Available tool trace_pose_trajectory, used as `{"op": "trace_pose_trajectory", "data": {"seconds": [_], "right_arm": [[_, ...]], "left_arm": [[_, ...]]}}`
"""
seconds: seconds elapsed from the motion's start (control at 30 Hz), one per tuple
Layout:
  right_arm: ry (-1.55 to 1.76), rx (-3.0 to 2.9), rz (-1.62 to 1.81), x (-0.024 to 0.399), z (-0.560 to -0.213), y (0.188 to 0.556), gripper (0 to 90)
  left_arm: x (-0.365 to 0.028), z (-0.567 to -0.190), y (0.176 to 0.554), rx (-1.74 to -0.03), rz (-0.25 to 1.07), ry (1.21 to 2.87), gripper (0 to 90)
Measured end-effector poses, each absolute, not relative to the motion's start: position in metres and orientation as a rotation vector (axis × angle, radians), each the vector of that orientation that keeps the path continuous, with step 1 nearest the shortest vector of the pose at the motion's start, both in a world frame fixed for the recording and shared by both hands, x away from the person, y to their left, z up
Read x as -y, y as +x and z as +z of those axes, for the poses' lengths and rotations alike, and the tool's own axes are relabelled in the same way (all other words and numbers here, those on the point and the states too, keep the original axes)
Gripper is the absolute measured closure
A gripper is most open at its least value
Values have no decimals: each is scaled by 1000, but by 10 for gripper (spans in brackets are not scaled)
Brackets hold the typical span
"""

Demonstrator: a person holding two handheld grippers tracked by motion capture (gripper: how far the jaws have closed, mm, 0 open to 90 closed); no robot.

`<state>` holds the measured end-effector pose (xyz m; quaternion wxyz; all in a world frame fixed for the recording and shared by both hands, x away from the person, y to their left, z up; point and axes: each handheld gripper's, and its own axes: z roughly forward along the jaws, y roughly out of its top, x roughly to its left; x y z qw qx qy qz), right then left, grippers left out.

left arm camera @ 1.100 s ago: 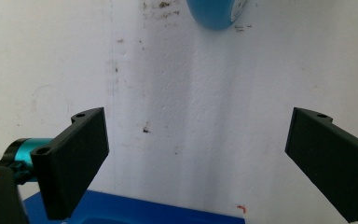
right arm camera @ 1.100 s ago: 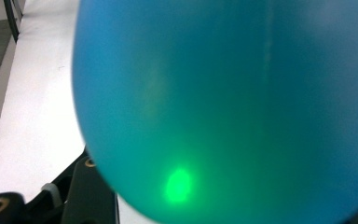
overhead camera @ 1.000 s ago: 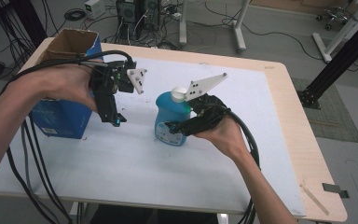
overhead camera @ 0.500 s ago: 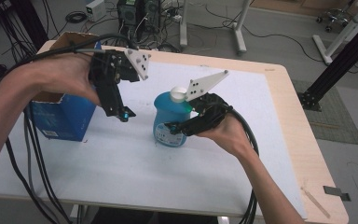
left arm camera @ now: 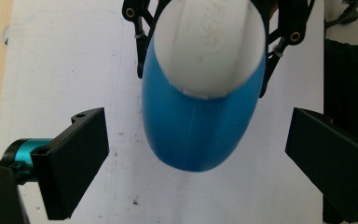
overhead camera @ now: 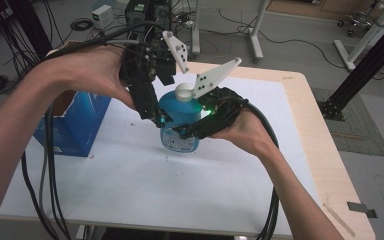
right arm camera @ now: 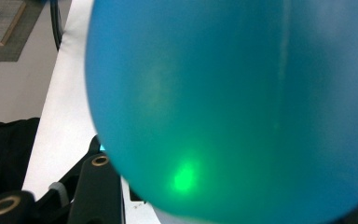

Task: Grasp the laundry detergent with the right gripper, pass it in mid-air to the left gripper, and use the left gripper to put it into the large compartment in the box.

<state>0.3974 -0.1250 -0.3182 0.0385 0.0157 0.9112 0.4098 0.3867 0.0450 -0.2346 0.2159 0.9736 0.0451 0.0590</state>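
A blue bottle (overhead camera: 178, 116) with a white cap (overhead camera: 184, 90) stands upright on the white table mat. My right gripper (overhead camera: 196, 126) comes in from the right and is shut on the bottle's body; the bottle (right arm camera: 242, 107) presses close against its camera, with a green light reflected on it. My left gripper (overhead camera: 156, 116) points down from above at the bottle's left side. Looking down in the left gripper view, the left gripper (left arm camera: 200, 163) is open, its two black jaws standing wide on either side of the bottle (left arm camera: 200, 135) and cap (left arm camera: 209, 44), apart from both.
A blue cardboard box (overhead camera: 77, 122) with an open top stands at the mat's left edge. Black cables (overhead camera: 47, 165) hang off the table's near left side. The wooden table edge (overhead camera: 325, 150) runs along the right. Equipment stands and cables cover the floor behind.
My left gripper has moved from beside the blue box up and to the right, over the bottle. The right gripper has kept its hold on the bottle.
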Motion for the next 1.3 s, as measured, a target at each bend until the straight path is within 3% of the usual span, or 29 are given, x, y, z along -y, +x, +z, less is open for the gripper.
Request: {"op": "trace_pose_trajectory", "data": {"seconds": [0.57,1.3], "right_arm": [[45,-2806,1254,122,-319,397,467],[47,-2806,1241,122,-319,395,466]], "left_arm": [[-25,-245,390,-125,132,2702,61],[-24,-243,390,-112,142,2707,158]]}}
